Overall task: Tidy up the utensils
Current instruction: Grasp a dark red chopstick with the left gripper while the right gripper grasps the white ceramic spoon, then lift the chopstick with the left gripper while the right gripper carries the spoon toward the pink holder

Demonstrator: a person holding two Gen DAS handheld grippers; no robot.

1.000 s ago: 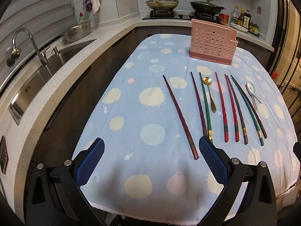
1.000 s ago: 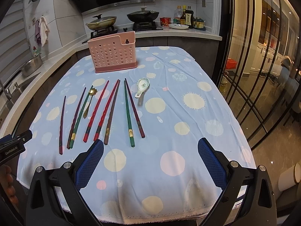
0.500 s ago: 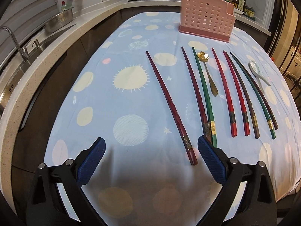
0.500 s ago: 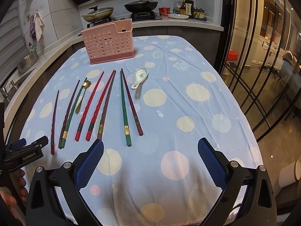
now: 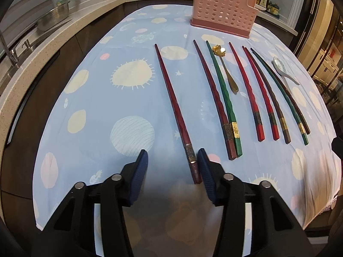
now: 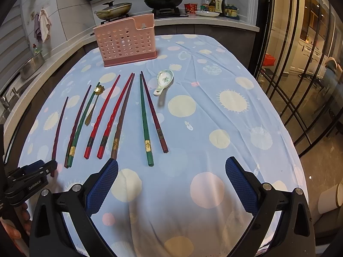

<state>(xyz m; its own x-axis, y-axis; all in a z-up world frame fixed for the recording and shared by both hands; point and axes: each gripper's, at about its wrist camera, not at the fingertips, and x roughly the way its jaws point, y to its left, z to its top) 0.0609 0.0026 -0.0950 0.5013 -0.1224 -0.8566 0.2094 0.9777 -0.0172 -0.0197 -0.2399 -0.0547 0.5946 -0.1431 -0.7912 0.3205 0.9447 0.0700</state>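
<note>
Jaws of the left gripper point(image 5: 172, 167) have just been closing around the near end of a dark red chopstick point(image 5: 171, 98) on the counter point(image 5: 85, 107), not yet pinching. Right gripper point(image 6: 171, 184) hovers wide open, empty. Pink holder point(image 6: 126, 40) stands beyond.
</note>
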